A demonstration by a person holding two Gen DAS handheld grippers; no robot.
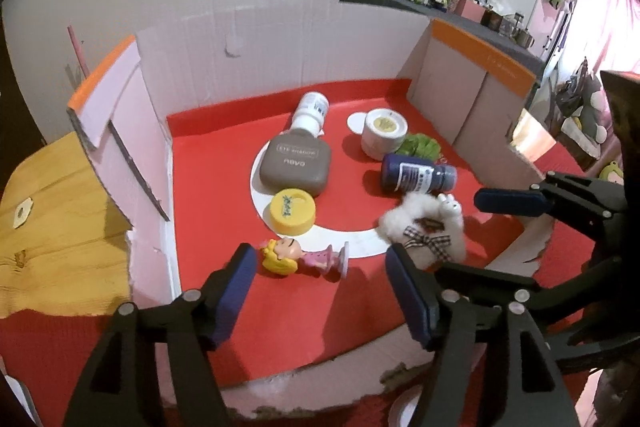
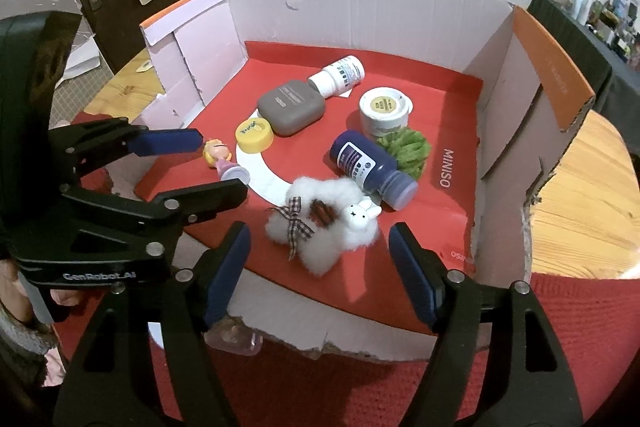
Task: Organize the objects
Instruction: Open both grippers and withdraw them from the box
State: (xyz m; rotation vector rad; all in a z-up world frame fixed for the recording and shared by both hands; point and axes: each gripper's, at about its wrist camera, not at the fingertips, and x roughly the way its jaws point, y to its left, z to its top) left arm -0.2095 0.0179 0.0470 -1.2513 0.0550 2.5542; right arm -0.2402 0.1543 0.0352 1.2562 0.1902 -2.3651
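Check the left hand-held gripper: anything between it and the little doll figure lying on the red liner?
Nothing visible. The left hand-held gripper is open, and the doll figure lies just beyond its fingertips on bare red liner. The yellow lid sits behind the doll, outside the approach.

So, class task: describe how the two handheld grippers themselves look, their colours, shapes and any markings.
Both are black plastic with two long fingers built from triangular cut-out struts joined by silver round rivets. Each finger ends in a flat dark blue pad. The left gripper carries white lettering reading GenRobot.AI on its body; the right gripper shows no marking here. No cables are visible.
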